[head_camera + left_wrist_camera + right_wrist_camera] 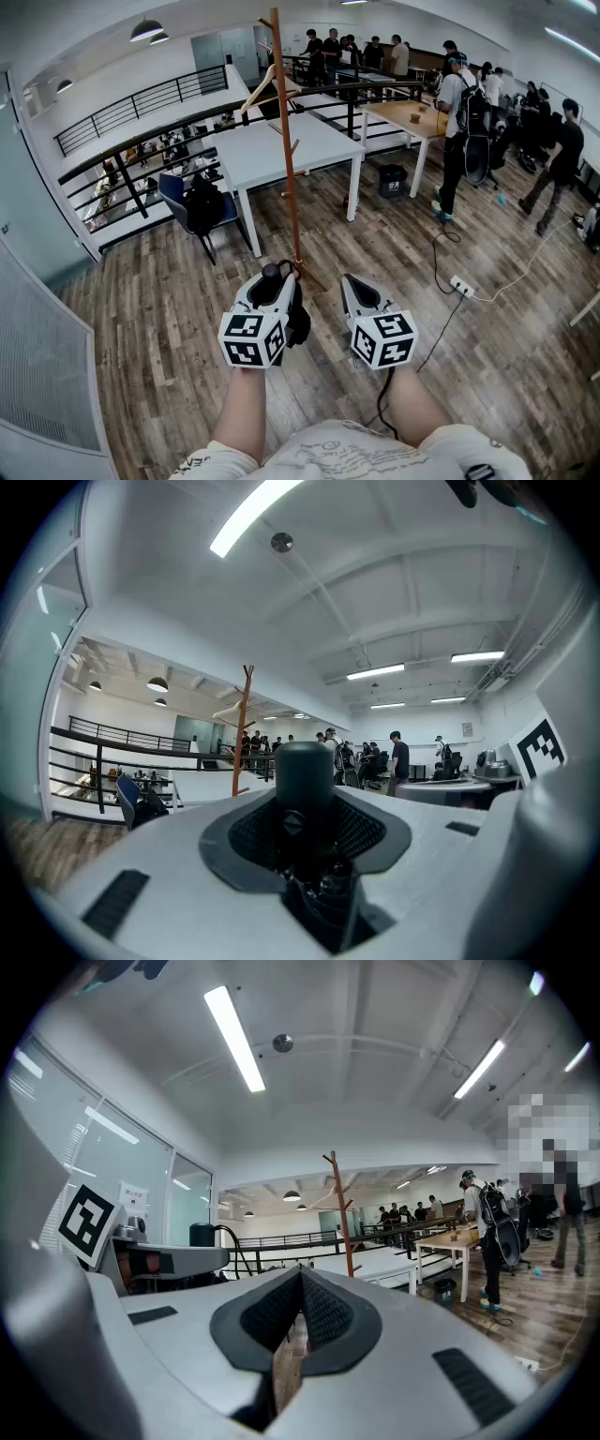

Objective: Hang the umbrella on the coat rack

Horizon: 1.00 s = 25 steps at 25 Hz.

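Low in the centre of the head view, the left gripper (278, 275) and right gripper (349, 280) were smooth light-grey wedges. Each ended in a white cube (251, 339) printed with black square markers. Black, finely ridged pads (323, 1309) lined the jaws. A thin black cable (382, 398) trailed beneath the right one. The person wore a cream shirt (347, 455) with dark printed lettering.

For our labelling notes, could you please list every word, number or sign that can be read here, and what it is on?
Nothing is legible.
Paper sign on the glass partition: print too small.
Framed notice on the back wall: too small.
Shirt print: blurred.
Marker cubes: black-and-white patterns, no words.
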Each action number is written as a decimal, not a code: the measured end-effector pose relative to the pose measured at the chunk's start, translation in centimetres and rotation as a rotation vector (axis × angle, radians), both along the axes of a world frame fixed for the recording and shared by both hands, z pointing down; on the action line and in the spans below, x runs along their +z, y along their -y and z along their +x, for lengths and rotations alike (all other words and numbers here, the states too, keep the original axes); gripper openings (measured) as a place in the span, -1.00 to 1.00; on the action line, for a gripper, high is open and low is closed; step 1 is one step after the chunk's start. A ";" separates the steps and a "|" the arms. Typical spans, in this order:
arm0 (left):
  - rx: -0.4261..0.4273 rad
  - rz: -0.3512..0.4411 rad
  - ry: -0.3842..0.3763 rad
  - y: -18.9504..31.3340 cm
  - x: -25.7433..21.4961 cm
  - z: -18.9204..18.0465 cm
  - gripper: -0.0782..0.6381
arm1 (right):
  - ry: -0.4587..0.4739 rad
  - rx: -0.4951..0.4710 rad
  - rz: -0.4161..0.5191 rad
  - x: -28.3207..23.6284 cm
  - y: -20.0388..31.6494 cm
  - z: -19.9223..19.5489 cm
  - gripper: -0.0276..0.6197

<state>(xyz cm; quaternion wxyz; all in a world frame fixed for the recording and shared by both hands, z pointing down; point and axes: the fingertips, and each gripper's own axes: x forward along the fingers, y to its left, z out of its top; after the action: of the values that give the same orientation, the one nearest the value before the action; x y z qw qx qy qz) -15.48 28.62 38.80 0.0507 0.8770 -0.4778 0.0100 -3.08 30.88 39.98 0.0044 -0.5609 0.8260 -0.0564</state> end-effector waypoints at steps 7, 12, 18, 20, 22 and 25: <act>0.027 0.002 -0.004 0.3 -0.3 -2.9 -0.35 | -0.007 0.013 -0.002 -0.3 0.3 -3.7 -0.92; 0.055 0.003 0.003 0.4 0.1 -5.3 -0.35 | 0.061 0.055 -0.001 -0.4 0.6 -6.1 -0.92; 0.073 -0.015 0.009 0.2 0.7 -8.2 -0.35 | 0.045 0.059 0.001 -0.2 -0.1 -9.7 -0.92; 0.075 -0.017 0.006 0.2 0.8 -8.9 -0.35 | 0.046 0.063 -0.002 -0.1 0.0 -10.2 -0.92; 0.075 -0.017 0.001 0.1 1.0 -9.3 -0.35 | 0.052 0.068 -0.006 0.0 0.3 -10.4 -0.92; 0.069 -0.019 -0.002 0.5 1.4 -9.9 -0.35 | 0.042 0.063 -0.010 0.5 1.0 -10.9 -0.92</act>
<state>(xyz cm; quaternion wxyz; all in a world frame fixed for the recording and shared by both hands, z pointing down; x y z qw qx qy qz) -25.39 28.15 40.17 0.0591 0.8923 -0.4473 0.0152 -13.99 29.92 40.43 0.0205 -0.5853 0.8074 -0.0722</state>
